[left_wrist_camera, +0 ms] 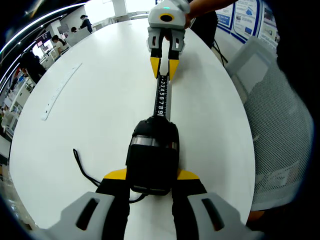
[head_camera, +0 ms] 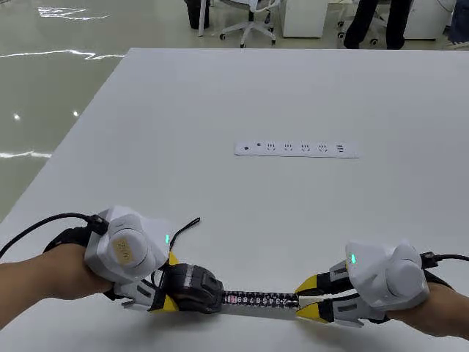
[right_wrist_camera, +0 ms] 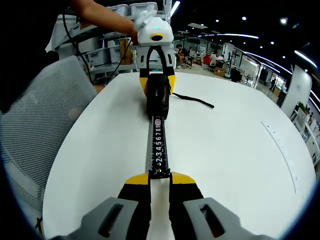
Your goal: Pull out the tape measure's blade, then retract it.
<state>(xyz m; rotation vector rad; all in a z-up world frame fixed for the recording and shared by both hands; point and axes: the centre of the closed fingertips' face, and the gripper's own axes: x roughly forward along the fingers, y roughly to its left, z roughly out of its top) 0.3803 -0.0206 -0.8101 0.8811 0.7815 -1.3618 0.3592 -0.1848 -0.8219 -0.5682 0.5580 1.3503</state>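
A black tape measure [head_camera: 192, 287] lies on the white table [head_camera: 278, 95] near its front edge, with my left gripper [head_camera: 166, 281] shut on its case [left_wrist_camera: 152, 155]. Its dark blade [head_camera: 260, 299] with white numbers runs a short way to the right, flat on the table. My right gripper [head_camera: 308, 298] is shut on the blade's end [right_wrist_camera: 160, 173]. In the right gripper view the case [right_wrist_camera: 158, 97] sits at the far end of the blade [right_wrist_camera: 158, 142], and in the left gripper view the right gripper [left_wrist_camera: 165, 67] pinches the blade [left_wrist_camera: 161, 97]. A black wrist strap [head_camera: 185, 227] trails from the case.
A white power strip [head_camera: 297, 149] lies flat in the middle of the table. Office chairs and a person's legs stand beyond the far edge. A grey mesh chair [right_wrist_camera: 40, 125] is close to the table's near side.
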